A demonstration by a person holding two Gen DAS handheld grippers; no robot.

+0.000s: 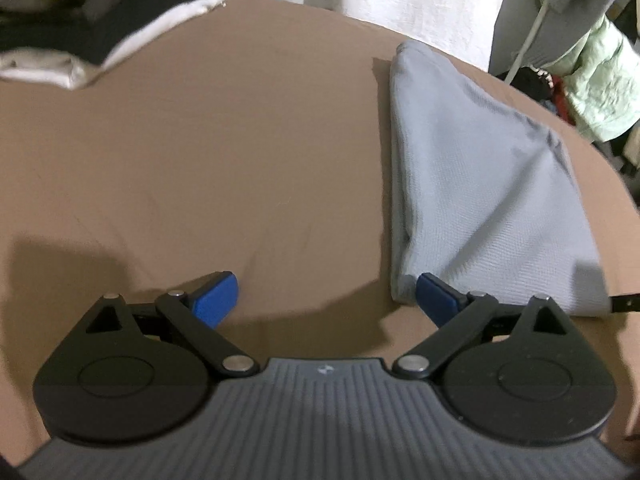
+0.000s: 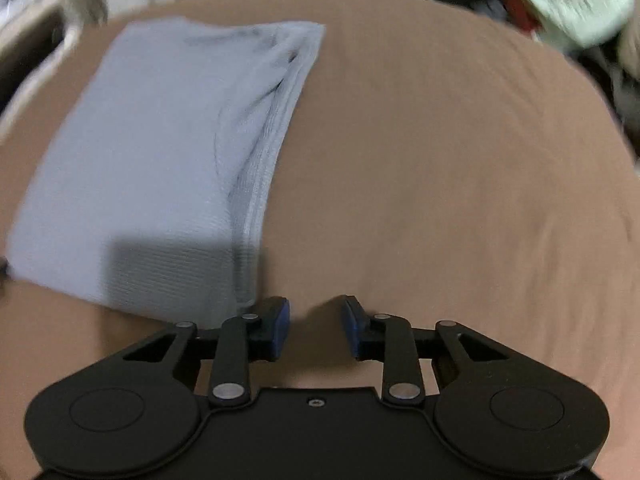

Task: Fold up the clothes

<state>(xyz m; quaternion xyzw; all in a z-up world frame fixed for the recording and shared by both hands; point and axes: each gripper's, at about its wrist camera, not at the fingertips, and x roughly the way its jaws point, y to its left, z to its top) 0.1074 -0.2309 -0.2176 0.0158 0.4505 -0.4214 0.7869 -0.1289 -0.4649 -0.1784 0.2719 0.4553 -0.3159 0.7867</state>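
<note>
Two grippers: both are in view, each seen from its own wrist camera, above a table draped in brown cloth (image 1: 240, 140).
Left gripper (image 1: 326, 300): its blue-padded fingers stand wide apart and hold nothing; the right-hand pad sits just at the near corner of the garment, though whether it touches the fabric cannot be told.
Right gripper (image 2: 314, 326): its fingers are parted with a narrower gap, empty, hovering just beside the garment's near right corner.
Grey garment (image 1: 480, 184): a pale grey knit piece lies flat on the brown cloth, already doubled into a long narrow panel, with stacked layers showing along one long edge in the right wrist view.
Folded stack (image 1: 80, 28): several dark and light garments sit piled at the far left corner of the table.
Unsorted clothes (image 1: 596, 80): a pale green item and other loose pieces lie heaped beyond the table's right edge.
Progress: some clothes lie folded in the pile; the grey piece is folded lengthwise, and it looks to need at least a crosswise fold to match the stack. The heap suggests more remains.
</note>
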